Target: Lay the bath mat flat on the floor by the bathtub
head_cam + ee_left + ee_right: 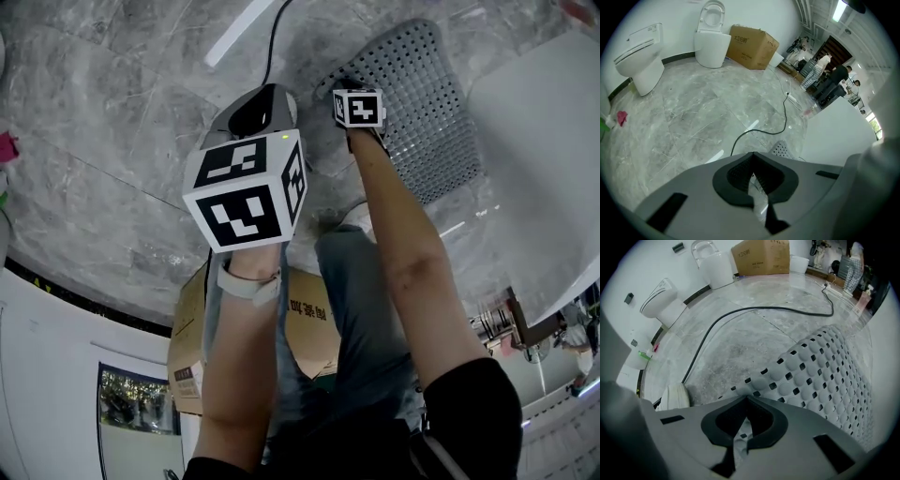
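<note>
Left gripper (752,154) jaws shut, empty; right gripper (746,398) jaws shut over holey grey rubber bath mat (820,376). In head view, black-and-white marker cube (246,187) hides left jaws.

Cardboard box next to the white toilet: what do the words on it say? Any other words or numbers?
Brown cardboard box: dark print on its side, too blurred to read in any view.
White label on the box: too small to read.
Black-and-white marker cube: square patterns only, no words.
</note>
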### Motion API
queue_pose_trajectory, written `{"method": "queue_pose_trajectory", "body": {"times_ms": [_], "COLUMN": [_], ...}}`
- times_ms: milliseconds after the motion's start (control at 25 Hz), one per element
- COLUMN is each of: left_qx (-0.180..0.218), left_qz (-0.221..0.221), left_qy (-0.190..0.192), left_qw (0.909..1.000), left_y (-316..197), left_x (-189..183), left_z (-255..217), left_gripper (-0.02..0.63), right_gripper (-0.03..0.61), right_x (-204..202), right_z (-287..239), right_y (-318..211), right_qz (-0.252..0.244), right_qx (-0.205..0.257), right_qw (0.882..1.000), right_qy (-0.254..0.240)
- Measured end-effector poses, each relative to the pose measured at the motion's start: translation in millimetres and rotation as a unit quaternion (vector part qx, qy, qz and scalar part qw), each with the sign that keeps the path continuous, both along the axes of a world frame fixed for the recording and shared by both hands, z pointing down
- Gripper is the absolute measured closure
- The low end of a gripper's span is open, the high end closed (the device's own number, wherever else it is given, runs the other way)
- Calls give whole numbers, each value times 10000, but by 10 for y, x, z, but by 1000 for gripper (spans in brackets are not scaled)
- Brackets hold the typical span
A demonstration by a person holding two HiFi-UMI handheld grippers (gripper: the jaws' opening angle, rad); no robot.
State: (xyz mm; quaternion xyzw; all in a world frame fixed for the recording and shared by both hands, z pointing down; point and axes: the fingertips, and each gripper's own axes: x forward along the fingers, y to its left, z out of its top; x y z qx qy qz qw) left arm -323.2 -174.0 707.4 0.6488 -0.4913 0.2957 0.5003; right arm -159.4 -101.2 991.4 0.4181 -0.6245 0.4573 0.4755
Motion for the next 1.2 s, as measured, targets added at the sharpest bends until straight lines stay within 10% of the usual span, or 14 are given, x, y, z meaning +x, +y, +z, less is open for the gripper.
{"method": "queue_pose_trajectory", "body": {"times_ms": [360,680,1200], "left_qx": [76,30,98], "left_qz": [-444,-490,-929], "left_qy": [86,186,0], "left_qw": [9989,9986,9956], "left_y": [-105,-65,-28], "left_x": [-173,-57,-475], "left_z": [-78,-63,-77], "left_gripper": [596,596,597], "right_gripper": [542,234,229], "right_x": [-83,-538,-409], "right_z": [-193,-350,-32], "right_y": [-58,152,250], "right_qz": [-1273,-2419,-3035], "right_qx": [327,150,284], "right_qw": [9912,9695,9402], "right_qy": [-178,-371,1520]}}
